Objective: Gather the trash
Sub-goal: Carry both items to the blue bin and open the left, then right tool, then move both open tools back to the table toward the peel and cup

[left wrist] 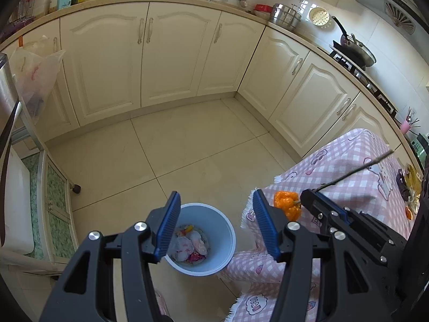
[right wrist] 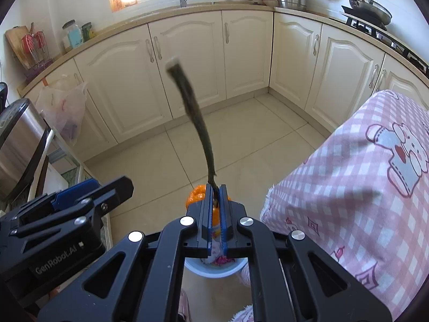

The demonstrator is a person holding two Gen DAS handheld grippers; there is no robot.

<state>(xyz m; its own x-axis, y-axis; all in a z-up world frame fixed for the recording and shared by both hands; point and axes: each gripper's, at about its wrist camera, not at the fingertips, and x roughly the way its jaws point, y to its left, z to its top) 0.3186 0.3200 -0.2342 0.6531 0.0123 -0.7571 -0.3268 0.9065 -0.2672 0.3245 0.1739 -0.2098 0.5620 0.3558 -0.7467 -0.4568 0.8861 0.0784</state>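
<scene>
My right gripper (right wrist: 215, 189) is shut on a long dark stem (right wrist: 199, 123) that points up and away. An orange lumpy piece (right wrist: 195, 197) hangs at the stem's lower end, just behind the pads. In the left wrist view that same orange piece (left wrist: 288, 204) sits at the right gripper's (left wrist: 304, 196) tip, beside the table corner. My left gripper (left wrist: 215, 196) stands open with nothing between its blue pads (left wrist: 167, 222). It hovers over a light blue bin (left wrist: 228, 230) on the floor, which holds crumpled tissues and wrappers. The bin (right wrist: 214, 272) shows partly under the right fingers.
A table under a pink checked cloth (left wrist: 348, 174) stands right of the bin, with dark and yellow wrappers (left wrist: 407, 185) near its far edge. Cream cabinets (left wrist: 174, 53) line the back and right. A plastic bag (left wrist: 37, 72) hangs at left above a low rack (left wrist: 53, 201).
</scene>
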